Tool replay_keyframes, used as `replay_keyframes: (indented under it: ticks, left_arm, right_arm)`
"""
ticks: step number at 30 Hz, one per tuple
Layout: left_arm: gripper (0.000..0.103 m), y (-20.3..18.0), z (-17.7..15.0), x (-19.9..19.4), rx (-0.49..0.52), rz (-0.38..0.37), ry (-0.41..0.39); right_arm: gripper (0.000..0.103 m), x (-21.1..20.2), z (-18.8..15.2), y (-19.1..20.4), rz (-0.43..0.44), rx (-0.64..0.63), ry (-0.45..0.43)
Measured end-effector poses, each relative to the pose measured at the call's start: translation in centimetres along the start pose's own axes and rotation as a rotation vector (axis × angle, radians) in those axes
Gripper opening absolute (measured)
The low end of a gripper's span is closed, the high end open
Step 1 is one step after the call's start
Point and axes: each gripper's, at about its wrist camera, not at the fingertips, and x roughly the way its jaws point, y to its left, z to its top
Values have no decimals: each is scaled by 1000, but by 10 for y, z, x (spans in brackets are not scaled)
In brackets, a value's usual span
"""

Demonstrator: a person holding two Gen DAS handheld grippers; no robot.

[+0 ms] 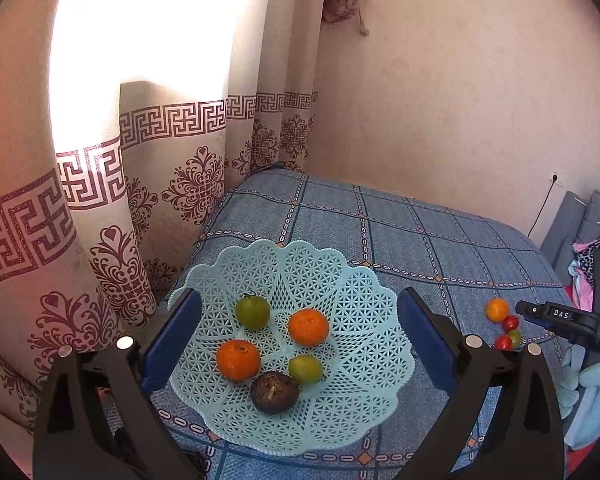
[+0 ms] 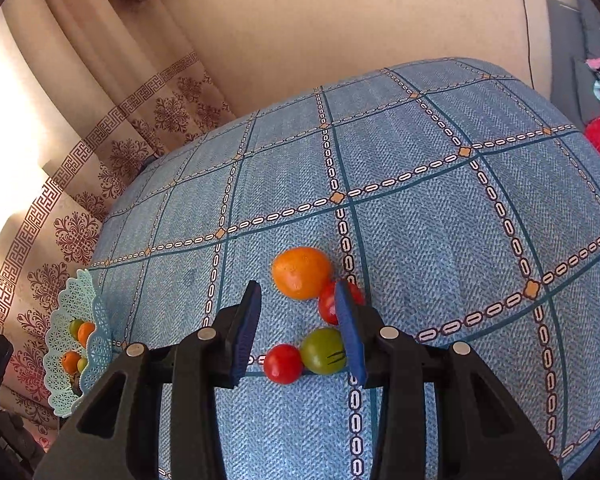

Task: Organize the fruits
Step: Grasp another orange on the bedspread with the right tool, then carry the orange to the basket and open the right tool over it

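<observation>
The right gripper (image 2: 298,330) stands partly open and empty just above the blue checked tablecloth (image 2: 440,208) on the table, its blue pads bracketing a small red tomato (image 2: 283,363) and a green tomato (image 2: 322,350). Another red tomato (image 2: 329,307) and a round orange fruit (image 2: 301,272) sit just beyond. These look light, smooth and easily bruised, so I would close gently across the widest part. The left gripper (image 1: 300,332) hangs wide open and empty over the pale blue lattice plastic basket (image 1: 360,280), which holds five fruits.
</observation>
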Motion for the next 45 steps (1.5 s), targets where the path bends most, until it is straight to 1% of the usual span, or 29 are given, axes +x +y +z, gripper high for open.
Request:
replay_keyframes:
  ticks: [1,3,4,5,7,11,19,22,24,29,37,42,45]
  left_arm:
    - [99,0,0,0,0,0,1]
    - [100,0,0,0,-2,-1,1]
    - [100,1,0,0,-6,-4,3]
    - [100,1,0,1,-10,-8,5]
    - [100,2,0,2,-21,-20,12]
    - [100,1,-2,4,-32,-38,26]
    - [100,-13,-8,8,4,-42,44]
    - [100,-17,-9,8,13,-49,44]
    - [100,-20,-10,8,20,-55,44]
    - [100,-28,-12,8,41,-66,46]
    - [100,-53,-20,-4,84,-100,41]
    - [100,-75,-31,-8,129,-122,52]
    - [100,-90,-38,-8,161,-134,62]
  right_arm:
    - [39,3,1,1,-5,-6,4]
    - [44,8,2,4,-30,-23,0]
    - [50,9,3,6,-43,-32,-7]
    - [53,10,4,7,-55,-43,-13]
    - [53,10,5,9,-66,-59,-22]
    - [53,10,8,8,-58,-65,-23]
    - [54,17,17,8,-48,-85,6]
    - [54,13,14,1,-51,-95,12]
    - [54,8,11,-7,-37,-82,17]
    - [54,-10,-8,-27,-47,-91,12]
    - [54,-53,-55,-58,-87,-121,-17]
    - [54,-78,-90,-76,-147,-165,-8]
    - [54,-88,-110,-81,-135,-185,16]
